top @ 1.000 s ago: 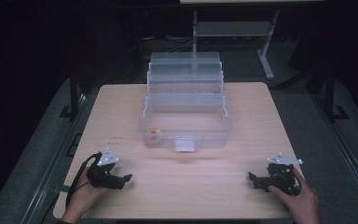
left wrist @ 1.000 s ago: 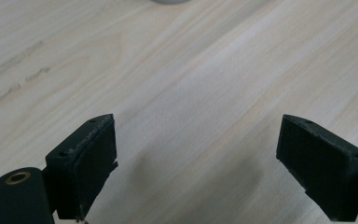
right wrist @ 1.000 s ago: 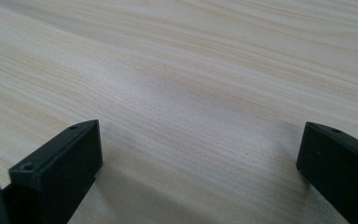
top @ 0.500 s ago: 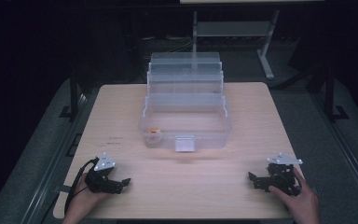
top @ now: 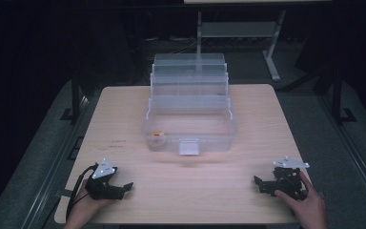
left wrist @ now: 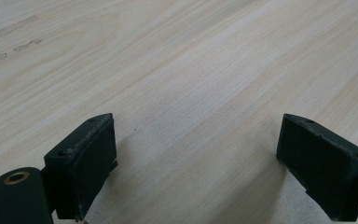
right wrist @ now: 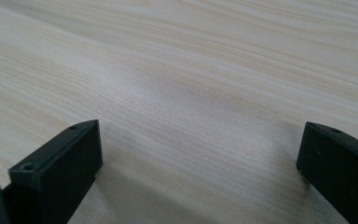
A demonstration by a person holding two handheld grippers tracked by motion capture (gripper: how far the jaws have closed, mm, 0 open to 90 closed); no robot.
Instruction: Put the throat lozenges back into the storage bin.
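Tongs, two sets, both spread wide and holding nothing: your left gripper (top: 124, 187) sits in the lower left of the high view, resting on the table (top: 124, 114) near its front edge, jaws pointing toward frame centre; your right gripper (top: 259, 182) sits in the lower right, likewise low on the wood, jaws pointing inward. Left gripper view: two black jaws well apart, bare pale wood grain between them, faint pencil-like marks on the table in the upper left corner. Right gripper view: jaws equally wide, bare wood between them. Item, centre of the high view: clear plastic box (top: 190, 126), tiered, its stepped trays fanned up and back toward the top of the frame, the bottom compartment open to you, a pale latch tab on its front wall. Item, inside that bottom compartment at its front left corner: small orange-and-white object (top: 158, 136), too small to identify further; it lies against or just beside the front wall, which of the two cannot be told. Both grippers stand well apart from the box and from each other. Step in hand, as judged: rest or ready position, nothing yet engaged. Next move, as judged: you would bring the nearer left gripper up and over the front wall, descend into the corner, and close on the small object; the tight corner leaves little room for spread jaws, so approach from above, jaws aligned along the wall.
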